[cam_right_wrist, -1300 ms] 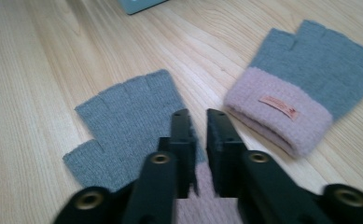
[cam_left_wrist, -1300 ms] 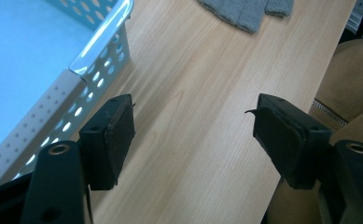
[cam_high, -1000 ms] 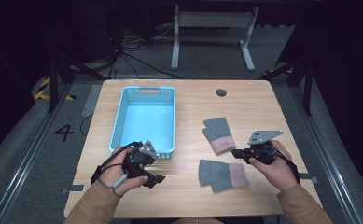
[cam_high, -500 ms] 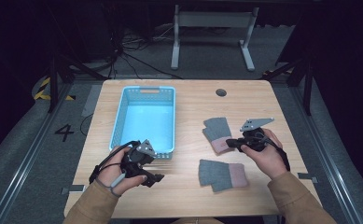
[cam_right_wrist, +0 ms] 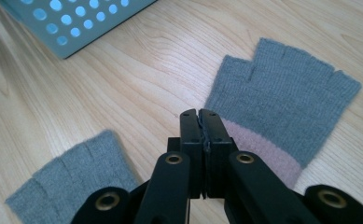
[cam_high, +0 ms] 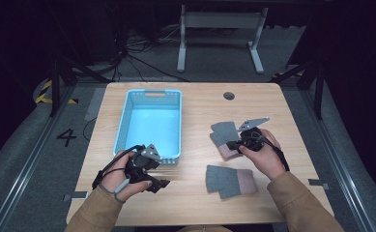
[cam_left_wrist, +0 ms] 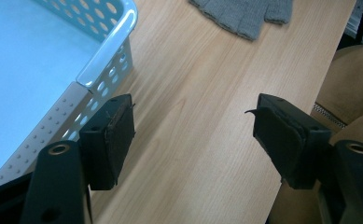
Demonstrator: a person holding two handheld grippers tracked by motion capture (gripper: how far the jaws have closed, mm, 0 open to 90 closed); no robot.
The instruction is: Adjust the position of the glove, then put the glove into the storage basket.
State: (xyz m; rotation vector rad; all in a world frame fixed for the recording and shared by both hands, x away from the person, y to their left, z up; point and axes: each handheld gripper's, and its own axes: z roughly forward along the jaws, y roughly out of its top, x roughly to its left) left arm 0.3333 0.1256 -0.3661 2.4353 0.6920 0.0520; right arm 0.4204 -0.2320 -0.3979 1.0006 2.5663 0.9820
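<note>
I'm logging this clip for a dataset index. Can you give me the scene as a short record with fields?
surface: wooden table
container: blue perforated basket, nothing seen inside
items: two grey fingerless gloves with pink cuffs; far glove, near glove, both flat on the table
left gripper: jaws open, beside the basket's near corner
right gripper: jaws shut, nothing visibly between them, at the far glove's cuff

Bare worktop [cam_high: 195, 145] lay open between the left gripper [cam_left_wrist: 193, 135] and the fingerless gloves [cam_high: 230, 181]; the blue basket [cam_high: 122, 126] walled off its far-left side.
</note>
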